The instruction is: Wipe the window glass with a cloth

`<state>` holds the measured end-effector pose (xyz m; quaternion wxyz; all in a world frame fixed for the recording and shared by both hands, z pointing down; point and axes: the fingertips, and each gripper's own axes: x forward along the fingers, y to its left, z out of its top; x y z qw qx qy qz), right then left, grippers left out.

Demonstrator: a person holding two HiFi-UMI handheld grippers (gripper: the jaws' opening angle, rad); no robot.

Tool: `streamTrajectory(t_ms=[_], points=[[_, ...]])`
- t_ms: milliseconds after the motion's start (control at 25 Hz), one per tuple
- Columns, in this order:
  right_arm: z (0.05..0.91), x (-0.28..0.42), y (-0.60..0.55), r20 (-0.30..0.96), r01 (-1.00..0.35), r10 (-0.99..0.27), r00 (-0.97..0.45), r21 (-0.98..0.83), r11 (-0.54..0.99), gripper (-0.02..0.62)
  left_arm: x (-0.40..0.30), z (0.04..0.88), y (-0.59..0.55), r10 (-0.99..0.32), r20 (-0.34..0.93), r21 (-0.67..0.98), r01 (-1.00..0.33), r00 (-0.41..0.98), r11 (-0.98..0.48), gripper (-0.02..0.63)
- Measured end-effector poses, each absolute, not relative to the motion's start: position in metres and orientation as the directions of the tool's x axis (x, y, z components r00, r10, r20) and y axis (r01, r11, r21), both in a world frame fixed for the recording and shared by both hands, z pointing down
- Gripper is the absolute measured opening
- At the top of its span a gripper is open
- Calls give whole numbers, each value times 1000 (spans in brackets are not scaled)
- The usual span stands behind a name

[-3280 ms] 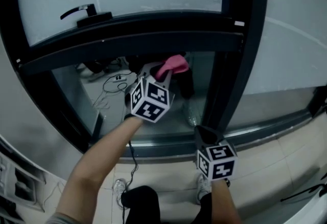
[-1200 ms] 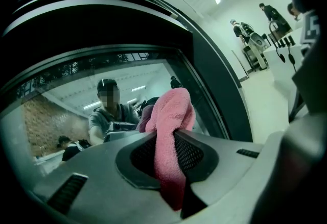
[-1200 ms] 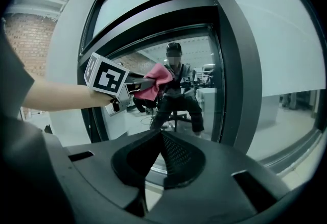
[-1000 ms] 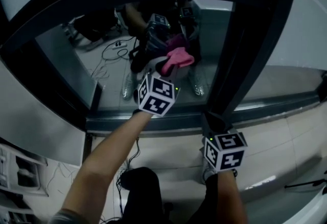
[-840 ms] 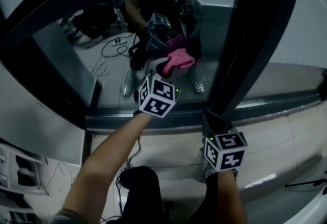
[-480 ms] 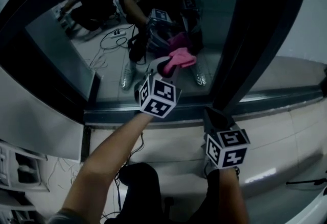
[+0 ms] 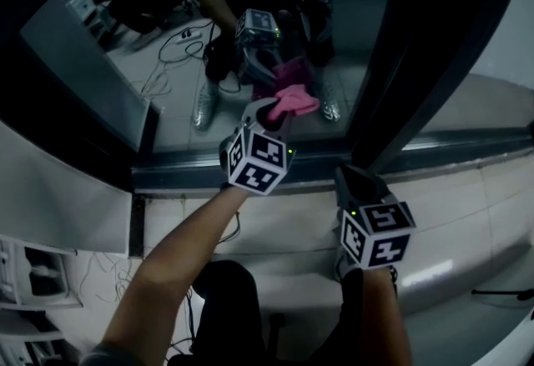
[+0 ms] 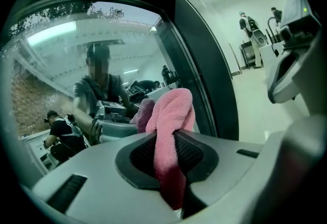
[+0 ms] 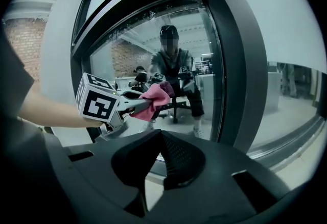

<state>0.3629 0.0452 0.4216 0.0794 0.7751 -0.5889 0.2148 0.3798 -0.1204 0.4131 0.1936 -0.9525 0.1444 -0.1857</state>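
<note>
Nearest, well back from the window glass [image 7: 167,97] and below its bottom rail, right gripper [image 7: 349,179] hangs idle, jaws together, nothing between them. Closer to the glass, left gripper [image 7: 265,112] is clamped on the pink cloth [image 7: 294,97]. Bunched end sticks out past the tips and meets its own reflection, so likely touching the pane low down, left of the dark mullion [image 7: 417,64]. Step looks like wiping the lower pane. Next move: press cloth flat, sweep sideways across unwiped glass.
</note>
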Motion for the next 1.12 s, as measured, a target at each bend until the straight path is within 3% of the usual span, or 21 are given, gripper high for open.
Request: streamTrajectory(t_ms=[1120], points=[[510, 377, 13, 502, -945, -855, 127, -200, -258, -2, 375, 588, -122, -306, 492, -324, -156, 815, -933, 58]])
